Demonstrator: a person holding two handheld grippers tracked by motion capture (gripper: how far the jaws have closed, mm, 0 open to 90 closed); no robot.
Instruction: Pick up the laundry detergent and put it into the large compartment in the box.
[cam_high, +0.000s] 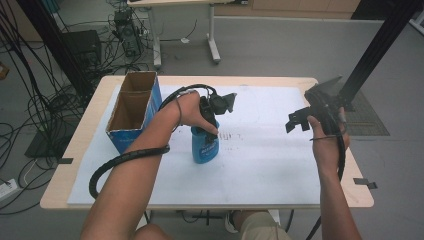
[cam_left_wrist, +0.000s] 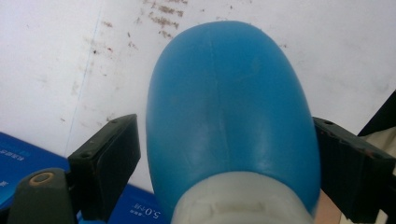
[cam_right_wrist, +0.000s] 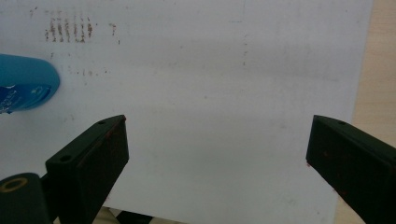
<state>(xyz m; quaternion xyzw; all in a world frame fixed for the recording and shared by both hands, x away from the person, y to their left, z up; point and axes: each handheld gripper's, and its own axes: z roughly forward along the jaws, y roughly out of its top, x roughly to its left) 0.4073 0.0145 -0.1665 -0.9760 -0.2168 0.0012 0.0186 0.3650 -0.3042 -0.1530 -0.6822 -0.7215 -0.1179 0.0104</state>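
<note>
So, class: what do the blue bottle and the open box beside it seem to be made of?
Blue bottle: probably plastic, smooth with a soft sheen and a faint mould seam in the left gripper view. Box: cardboard, brown matte inside, blue printed outside.

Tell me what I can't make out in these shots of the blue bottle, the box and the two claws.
- Blue bottle label: too small in the high view, cut by the left edge in the right gripper view.
- Bottle's grip: in the left gripper view, the left claw straddles it, but contact on the left side is unclear.
- Cardboard box contents: its walls hide the bottom in the high view.
- Right claw: open over white sheet; its height above it is unclear.
</note>
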